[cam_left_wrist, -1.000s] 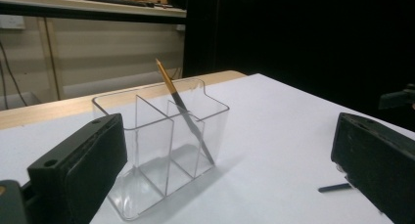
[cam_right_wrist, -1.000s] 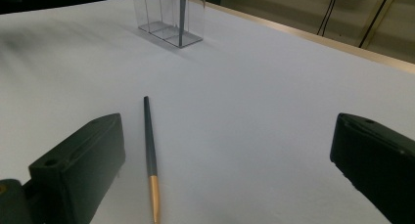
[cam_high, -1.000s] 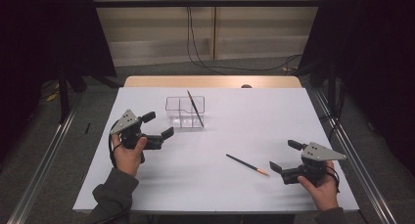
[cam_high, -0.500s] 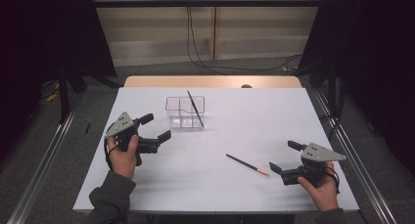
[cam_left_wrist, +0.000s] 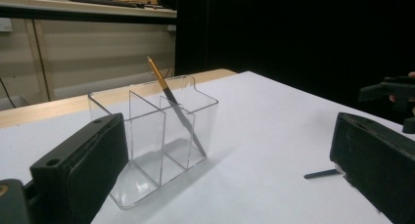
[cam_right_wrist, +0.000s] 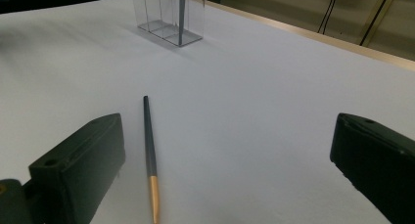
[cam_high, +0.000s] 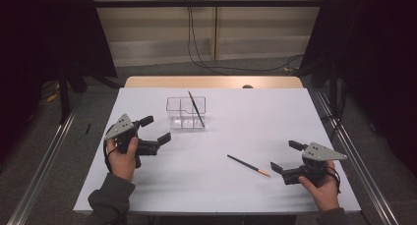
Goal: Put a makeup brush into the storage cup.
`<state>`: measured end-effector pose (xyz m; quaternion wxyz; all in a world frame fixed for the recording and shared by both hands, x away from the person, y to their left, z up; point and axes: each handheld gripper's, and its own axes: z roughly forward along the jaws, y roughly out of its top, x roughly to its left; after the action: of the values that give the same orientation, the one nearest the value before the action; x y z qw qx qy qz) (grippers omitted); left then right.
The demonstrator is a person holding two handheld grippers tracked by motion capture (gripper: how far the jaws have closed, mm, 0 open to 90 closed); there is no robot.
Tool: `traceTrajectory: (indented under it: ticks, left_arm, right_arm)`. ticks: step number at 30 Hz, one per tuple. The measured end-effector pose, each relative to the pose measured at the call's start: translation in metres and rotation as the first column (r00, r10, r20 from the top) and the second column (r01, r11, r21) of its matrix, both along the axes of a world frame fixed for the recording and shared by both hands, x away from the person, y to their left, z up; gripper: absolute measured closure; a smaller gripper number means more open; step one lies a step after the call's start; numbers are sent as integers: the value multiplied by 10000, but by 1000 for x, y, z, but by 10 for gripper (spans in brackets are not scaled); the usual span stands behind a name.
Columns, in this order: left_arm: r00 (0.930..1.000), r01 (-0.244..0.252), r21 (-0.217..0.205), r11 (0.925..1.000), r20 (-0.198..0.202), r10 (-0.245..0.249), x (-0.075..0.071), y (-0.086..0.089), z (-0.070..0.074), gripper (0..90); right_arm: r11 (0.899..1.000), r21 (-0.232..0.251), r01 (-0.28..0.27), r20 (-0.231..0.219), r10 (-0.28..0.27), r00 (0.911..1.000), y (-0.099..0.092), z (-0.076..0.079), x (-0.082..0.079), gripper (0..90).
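On the white table (cam_high: 216, 185), a clear divided organiser (cam_high: 186, 113) at twelve o'clock holds one pencil; the second pencil (cam_high: 248, 165) lies loose at five. Both the right gripper (cam_high: 283, 157) and left gripper (cam_high: 155, 128) gape wide, empty. Next, I reckon, the right closes on that pencil

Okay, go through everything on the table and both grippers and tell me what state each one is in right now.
Organizer: upright, clear, one pencil inside.
Pencil in organizer: leaning, gold end up.
Pencil on table: lying flat, not held.
Left gripper: open, holding nothing.
Right gripper: open, holding nothing, near the loose pencil.
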<state>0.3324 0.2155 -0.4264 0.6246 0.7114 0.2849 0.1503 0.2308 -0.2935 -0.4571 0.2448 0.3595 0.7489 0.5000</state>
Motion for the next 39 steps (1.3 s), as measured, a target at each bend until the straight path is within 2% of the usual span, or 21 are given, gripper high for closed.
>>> traceTrajectory:
  ticks: [2,3,5,8,9,12,13,16,18,23,27,28,31,35,37,39]
  left_arm:
    - [10000,47,52,10000,-46,-47,0,2,0,6]
    - [9999,-109,-6,9999,-31,109,-1,1,-1,6]
    - [10000,2,-63,10000,-100,-2,-1,2,0,6]
    - [10000,22,-16,10000,-24,-22,-1,4,2,6]
    - [9999,-156,-32,9999,35,157,-2,3,2,6]
    - [10000,1,-5,10000,29,-1,-3,5,2,8]
    - [10000,-83,-118,9999,16,84,-3,5,2,7]
    - [9998,-184,-228,9996,82,186,-4,5,3,9]
    - [9998,-184,-109,9998,101,185,-5,5,5,9]
    - [9998,-74,-254,9996,196,79,-4,5,6,10]
    - [9997,-201,-330,9993,101,205,-4,4,5,10]
    - [9999,-85,-316,9995,145,90,-2,4,5,11]
    - [9998,-184,-260,9995,115,187,-1,3,4,12]
    - [9996,-219,-352,9991,153,224,-2,3,4,12]
    - [9998,-115,-323,9994,156,120,-1,4,5,13]
    - [9998,-163,-439,9989,81,166,-2,3,4,13]
  right_arm:
    - [10000,-27,31,86,-30,10000,1,0,2,0]
    - [10000,-41,-24,45,25,10000,2,0,3,0]
    - [9999,-105,-6,2,6,10000,3,1,3,0]
    - [9999,-131,1,-118,-2,9999,2,-1,2,0]
    - [9999,-170,-14,-133,12,9999,2,-1,2,0]
    - [10000,-47,-18,-295,16,9996,2,-1,2,0]
    - [10000,2,6,-361,-6,9993,3,-1,2,0]
    - [10000,-18,-36,-316,35,9995,5,-1,3,0]
    - [9999,-56,-104,-339,102,9994,6,0,1,0]
    - [9998,162,-89,-157,92,9998,9,2,-2,0]
    - [9996,271,-83,112,80,9999,12,6,-4,0]
    - [9992,372,-121,119,116,9999,12,8,-4,0]
    - [9982,582,-108,333,89,9994,16,11,-4,0]
    - [9969,717,-323,429,293,9987,20,13,-3,0]
    - [9970,732,-247,532,209,9984,21,14,-2,0]
    - [9944,1003,-345,566,289,9980,21,16,-1,0]
